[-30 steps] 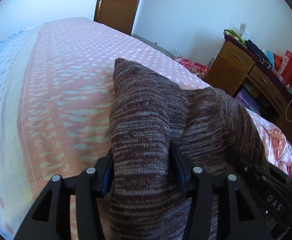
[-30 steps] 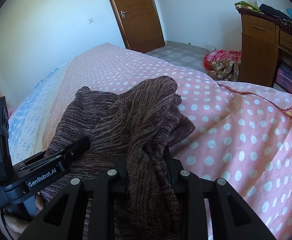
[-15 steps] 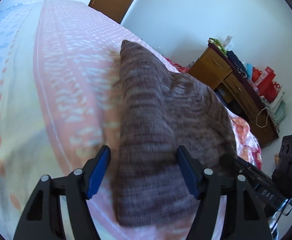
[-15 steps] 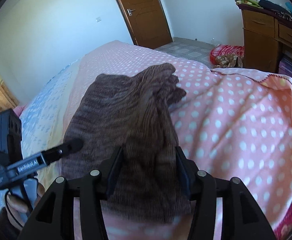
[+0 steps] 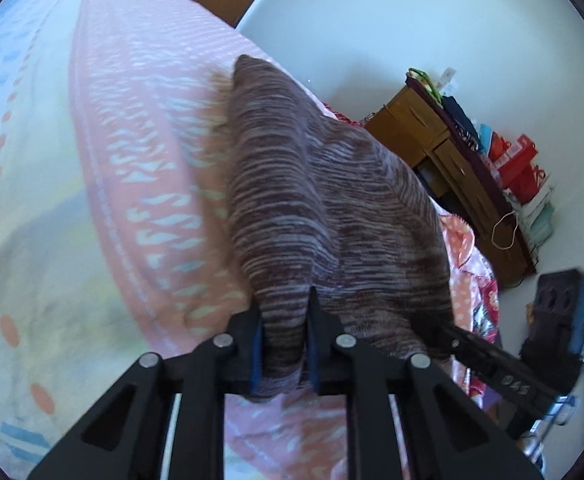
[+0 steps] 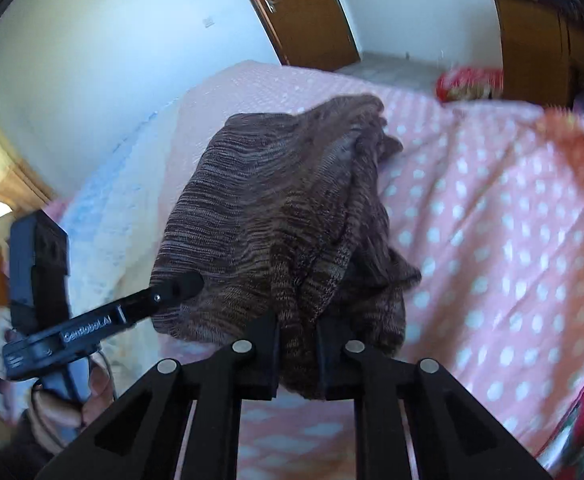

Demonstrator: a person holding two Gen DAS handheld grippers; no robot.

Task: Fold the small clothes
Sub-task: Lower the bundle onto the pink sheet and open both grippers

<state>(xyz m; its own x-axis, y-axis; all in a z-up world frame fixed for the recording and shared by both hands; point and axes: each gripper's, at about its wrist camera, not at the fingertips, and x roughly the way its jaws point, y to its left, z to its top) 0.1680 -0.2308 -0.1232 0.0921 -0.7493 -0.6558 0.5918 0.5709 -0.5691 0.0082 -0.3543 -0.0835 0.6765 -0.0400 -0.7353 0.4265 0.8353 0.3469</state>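
A brown striped knit garment (image 5: 332,208) lies folded on the pink bed. My left gripper (image 5: 282,320) is shut on its near left edge, with cloth bunched between the blue pads. My right gripper (image 6: 298,328) is shut on the garment's (image 6: 276,208) near right edge, and the cloth hangs between its fingers. The near edge looks lifted off the bed. The right gripper also shows in the left wrist view (image 5: 444,326), touching the garment's right edge. The left gripper shows in the right wrist view (image 6: 188,284), at the garment's left edge.
The pink dotted bedspread (image 6: 492,220) spreads to the right; a pale blue and white blanket (image 5: 20,160) lies to the left. A wooden desk (image 5: 452,160) with clutter stands past the bed. A wooden door (image 6: 304,12) is at the far wall.
Both grippers opened half a second ago, then shut again on the garment's near edge. Both cameras have risen and pulled back; the views are blurred by motion.
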